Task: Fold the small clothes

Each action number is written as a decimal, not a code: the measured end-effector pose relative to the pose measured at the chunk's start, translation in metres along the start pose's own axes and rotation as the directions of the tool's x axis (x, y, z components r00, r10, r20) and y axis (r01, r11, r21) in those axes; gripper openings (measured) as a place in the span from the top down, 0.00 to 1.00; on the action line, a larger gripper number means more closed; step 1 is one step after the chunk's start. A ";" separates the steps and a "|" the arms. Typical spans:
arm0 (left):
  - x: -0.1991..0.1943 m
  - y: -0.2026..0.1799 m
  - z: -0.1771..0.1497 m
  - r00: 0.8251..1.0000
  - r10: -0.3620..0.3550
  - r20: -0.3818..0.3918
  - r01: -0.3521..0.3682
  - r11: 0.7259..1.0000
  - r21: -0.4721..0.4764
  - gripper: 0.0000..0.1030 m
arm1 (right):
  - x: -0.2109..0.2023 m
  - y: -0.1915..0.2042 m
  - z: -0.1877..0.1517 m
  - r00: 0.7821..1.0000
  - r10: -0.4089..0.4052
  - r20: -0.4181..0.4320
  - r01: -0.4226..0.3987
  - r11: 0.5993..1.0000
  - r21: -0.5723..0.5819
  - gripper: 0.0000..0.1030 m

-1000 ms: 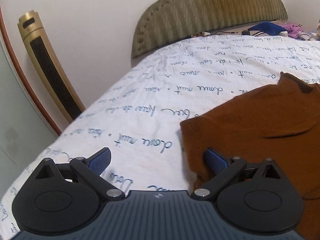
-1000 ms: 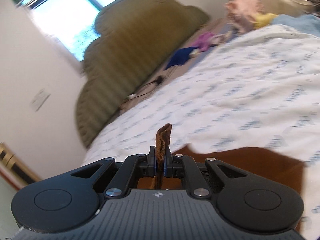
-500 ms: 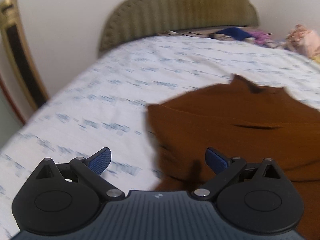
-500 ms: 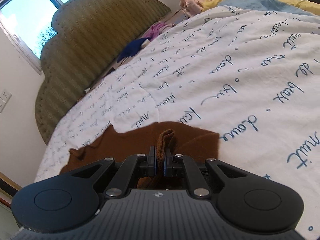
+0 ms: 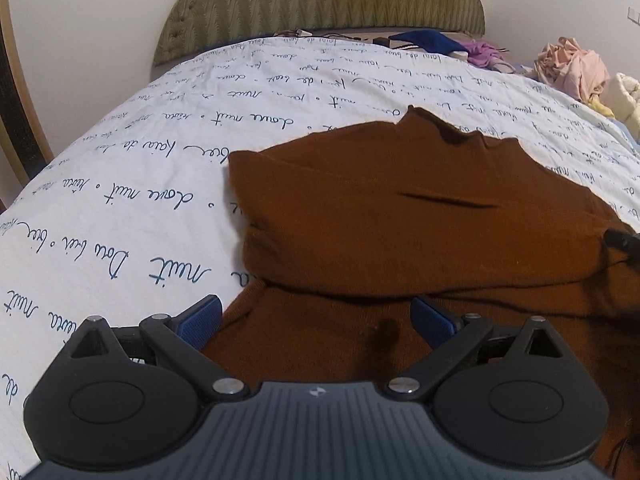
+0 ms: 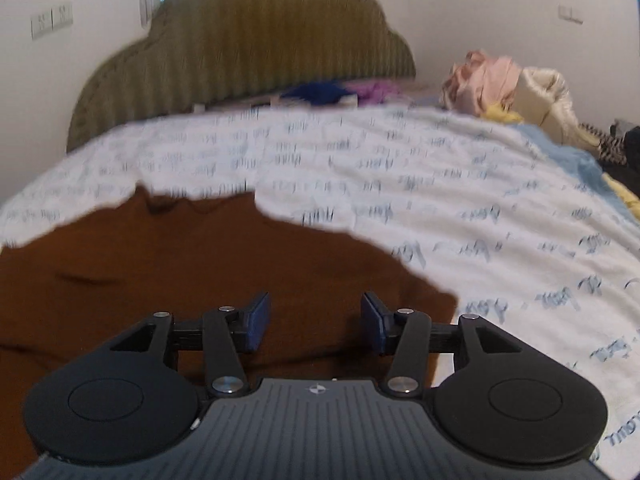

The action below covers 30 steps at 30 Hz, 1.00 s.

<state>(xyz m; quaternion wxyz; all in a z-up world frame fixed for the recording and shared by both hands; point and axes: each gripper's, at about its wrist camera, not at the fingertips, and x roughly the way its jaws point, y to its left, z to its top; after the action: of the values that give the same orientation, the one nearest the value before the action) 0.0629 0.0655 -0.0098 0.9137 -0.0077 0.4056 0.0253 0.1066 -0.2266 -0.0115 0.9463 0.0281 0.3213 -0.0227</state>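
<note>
We hold our left gripper [image 5: 316,320] wide above the brown sweater [image 5: 400,216], our right gripper [image 6: 316,320] just opening, sweater beneath, nothing between its pads, bed [image 5: 120,200] beyond.

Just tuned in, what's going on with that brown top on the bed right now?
A person is folding a brown knit top on the bed's script-printed sheet, one tool in each hand. The right tool has just been opening; nothing sits between its pads, and it hangs over the top's right side. The left tool is open above the near edge, holding nothing. One layer already lies folded across the garment.
</note>
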 end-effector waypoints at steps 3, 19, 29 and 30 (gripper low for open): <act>-0.001 0.002 -0.002 1.000 0.003 -0.001 -0.003 1.000 0.000 0.02 | 0.009 -0.007 -0.004 0.999 -0.039 -0.034 0.041 0.998 0.047 0.50; -0.009 -0.002 -0.032 1.000 -0.005 -0.001 0.005 1.000 -0.004 0.02 | -0.034 -0.001 -0.030 1.000 -0.008 -0.006 0.008 0.998 0.063 0.19; -0.009 -0.009 -0.048 0.999 0.016 0.048 -0.018 0.999 0.030 0.02 | -0.059 0.028 -0.056 1.000 0.024 -0.004 -0.024 0.999 0.032 0.11; -0.009 -0.009 -0.049 0.998 0.018 0.053 -0.020 0.999 0.033 0.01 | -0.059 0.029 -0.058 1.000 0.029 -0.005 -0.029 0.999 0.032 0.09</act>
<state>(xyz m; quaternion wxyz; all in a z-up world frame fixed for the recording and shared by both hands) 0.0210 0.0544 -0.0366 0.9238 0.0121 0.3817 0.0272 0.0263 -0.1922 -0.0208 0.9450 0.0479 0.3232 -0.0142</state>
